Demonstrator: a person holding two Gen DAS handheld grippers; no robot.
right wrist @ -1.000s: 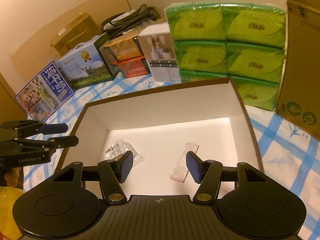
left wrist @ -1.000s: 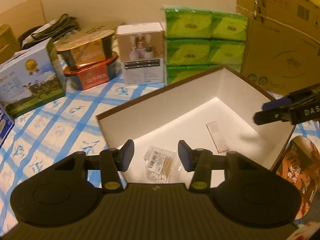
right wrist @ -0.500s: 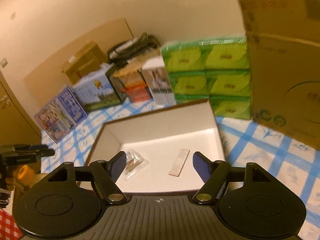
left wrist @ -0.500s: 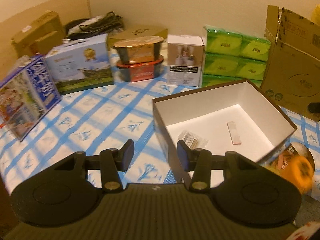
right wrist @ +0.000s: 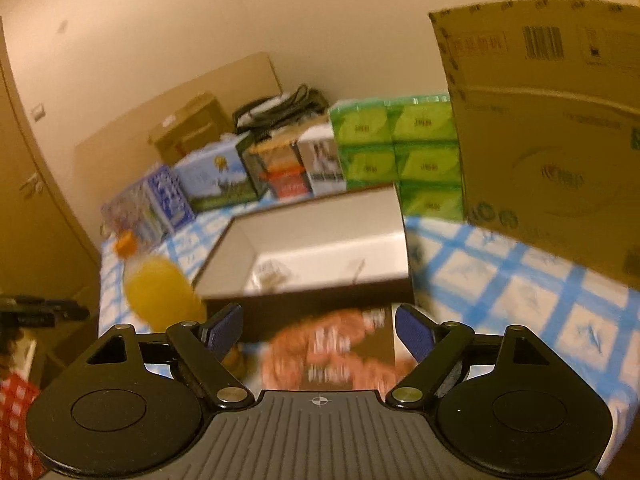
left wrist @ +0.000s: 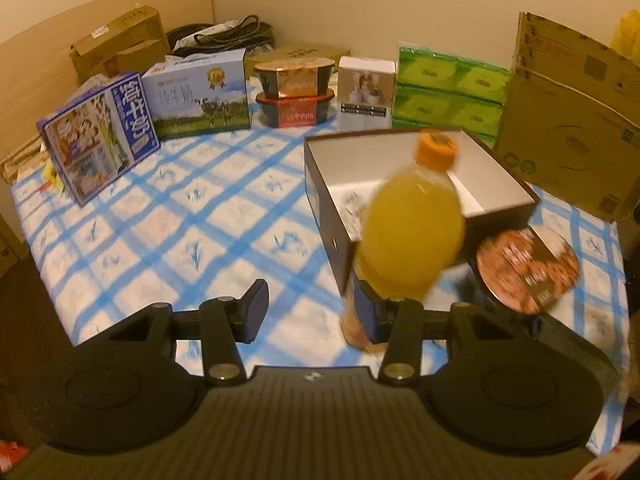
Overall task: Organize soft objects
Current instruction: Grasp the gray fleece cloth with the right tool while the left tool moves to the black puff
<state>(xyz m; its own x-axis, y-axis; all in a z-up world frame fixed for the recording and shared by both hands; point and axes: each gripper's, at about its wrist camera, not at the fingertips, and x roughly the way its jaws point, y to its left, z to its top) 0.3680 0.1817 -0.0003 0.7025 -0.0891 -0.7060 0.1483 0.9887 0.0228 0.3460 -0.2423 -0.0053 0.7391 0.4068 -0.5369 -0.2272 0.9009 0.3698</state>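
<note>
Both cameras have drawn back from the open box (left wrist: 496, 184), now set near the counter (left wrist: 168, 216) edge. Left gripper (left wrist: 312, 312): jaws wide apart, empty. Right gripper (right wrist: 319, 330): jaws wide apart, empty. Obstructions: orange-juice bottle (left wrist: 412, 232) (blurred) before the box; round snack lid (left wrist: 528, 268) beside it. Soft green tissue packs (left wrist: 448, 92) behind the box. Open checked cloth at left.

Black tool (right wrist: 318, 332), blue pads (right wrist: 414, 338)
</note>
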